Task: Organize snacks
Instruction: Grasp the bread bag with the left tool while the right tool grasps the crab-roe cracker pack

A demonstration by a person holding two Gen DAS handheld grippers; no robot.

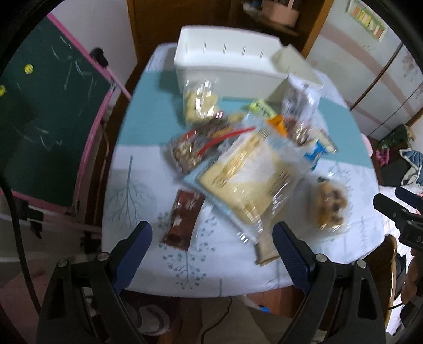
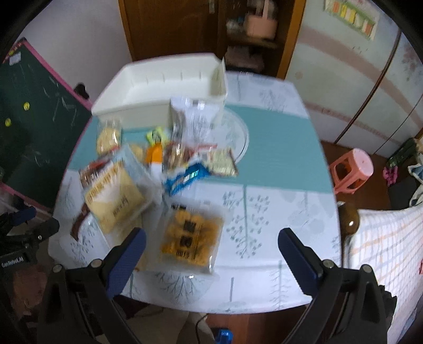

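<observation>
A green chalkboard in a pink frame stands off the table's left edge, with two yellow magnets stuck to it. Past the far edge is a brown wooden door, then shelves holding a pink basket. A pink plastic stool sits on the floor off the right edge, beside pale patterned cabinet doors.

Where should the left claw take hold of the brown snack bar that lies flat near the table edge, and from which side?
Grip the brown snack bar across its narrow width, near the middle, coming from above. It lies flat on the tablecloth with both long edges free. The open left claw spans it.
</observation>
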